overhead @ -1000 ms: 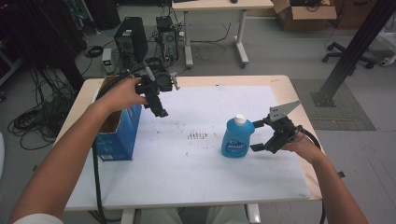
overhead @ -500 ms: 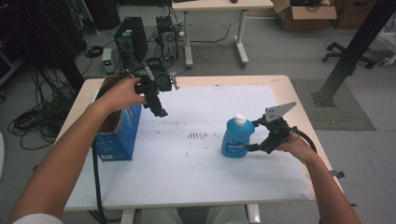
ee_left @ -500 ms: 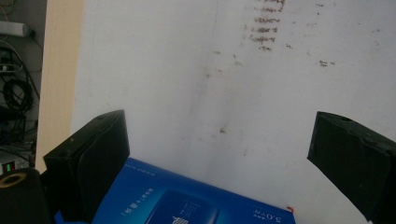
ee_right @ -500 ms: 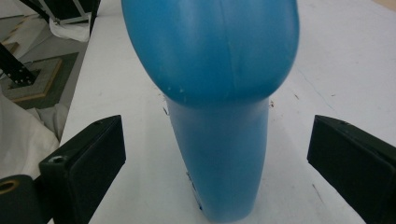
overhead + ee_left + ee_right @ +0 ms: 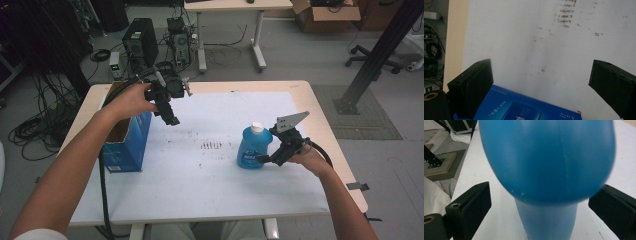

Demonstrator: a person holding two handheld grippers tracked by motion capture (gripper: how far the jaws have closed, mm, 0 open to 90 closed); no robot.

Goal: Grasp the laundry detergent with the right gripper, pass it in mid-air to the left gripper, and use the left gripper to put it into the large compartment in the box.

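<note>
Both jaws of right gripper spread wide around blue bottle, upright on white table. Probably liquid-heavy, slick plastic; best pinched at narrow waist. Left gripper spread too, above blue box.

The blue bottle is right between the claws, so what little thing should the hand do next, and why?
Probably squeeze the right gripper shut on the blue bottle. In the right gripper view its jaws stand open on either side of the bottle, which stands upright on the table, so closing looks like all that is left before lifting.
</note>
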